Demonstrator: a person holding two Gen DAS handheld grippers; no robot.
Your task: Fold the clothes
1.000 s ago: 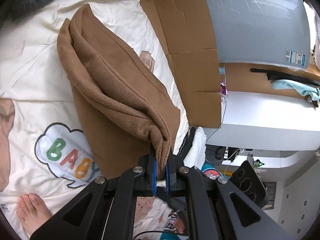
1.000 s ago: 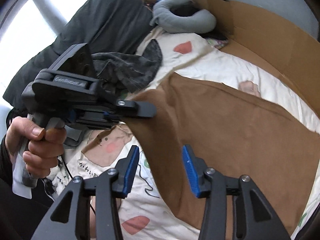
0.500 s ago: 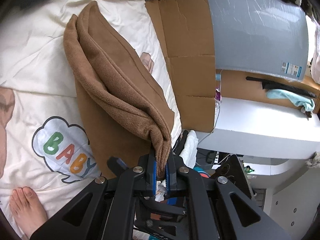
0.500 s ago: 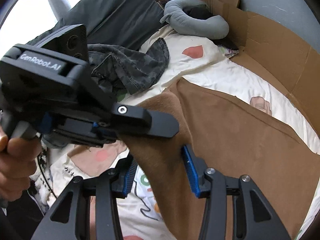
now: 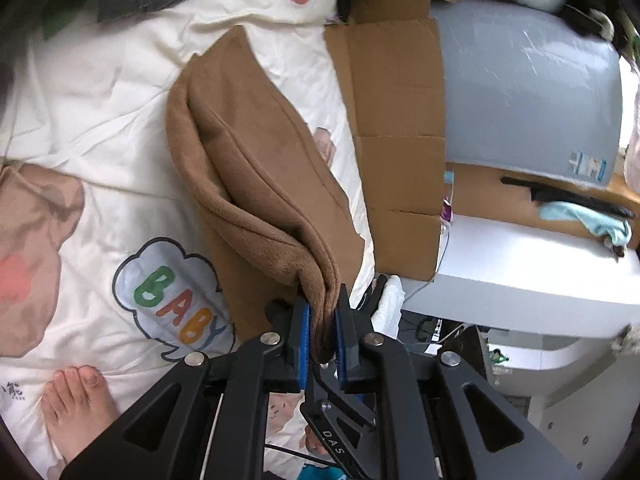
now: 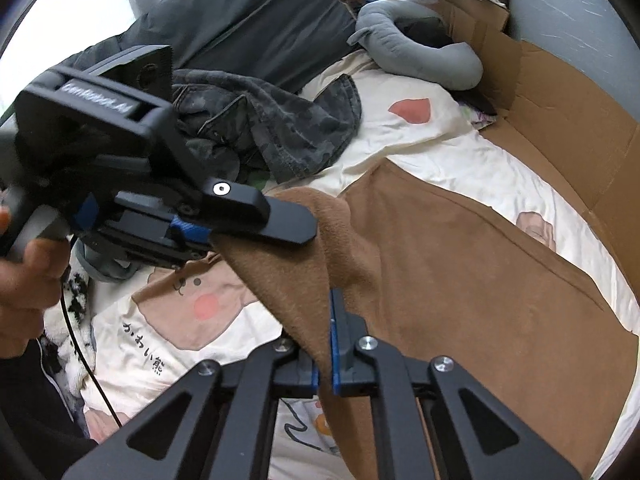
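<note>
Brown fleece garment (image 5: 256, 184), part lifted off the bed (image 5: 100, 92), is pinched by the left gripper (image 5: 320, 332) and right gripper (image 6: 325, 376), jaws closed on neighbouring edge folds, so layers could slip if tugged apart; only the left view shows a bare foot (image 5: 76, 404) left of its jaws.

"BABY" in coloured letters sits inside a cloud bubble (image 5: 172, 300) printed on the cream bedsheet (image 5: 100, 128), left of centre. "DAS" is on a black gripper part (image 5: 334, 438) at near centre. The left gripper (image 6: 256, 216) body reads roughly "GenRobot.AI", blurred. Japanese script (image 6: 146, 350) is on the sheet near left.
</note>
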